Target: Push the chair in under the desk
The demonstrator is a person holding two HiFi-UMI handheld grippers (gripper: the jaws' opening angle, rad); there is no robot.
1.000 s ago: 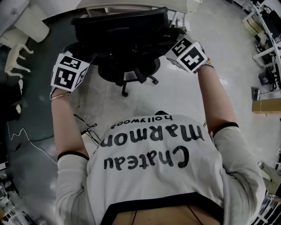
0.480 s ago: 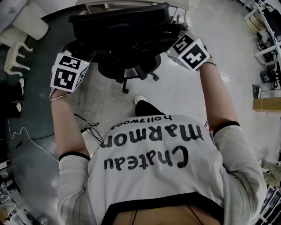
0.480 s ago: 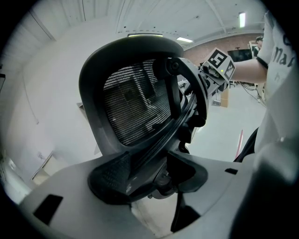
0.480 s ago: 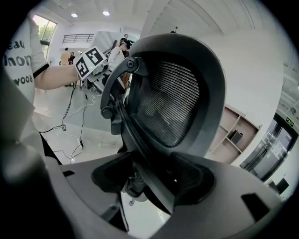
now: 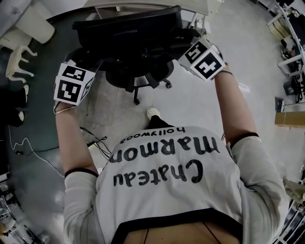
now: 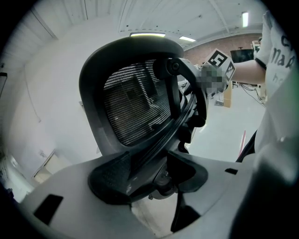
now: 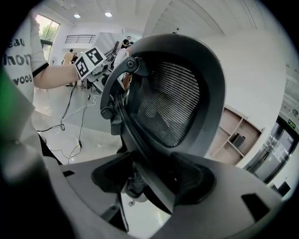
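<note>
- why do we hold the chair [image 5: 128, 43] by both edges of its back?
- so we can steer it straight: our left gripper [image 6: 149, 172] is clamped on one edge, our right gripper [image 7: 149, 179] on the other. it stands right at the desk [image 5: 124, 4], ahead of us.

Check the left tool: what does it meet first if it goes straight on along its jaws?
The chair backrest. The left tool straddles its side rim, apparently clamped on it, so going straight on would just push into that frame.
</note>
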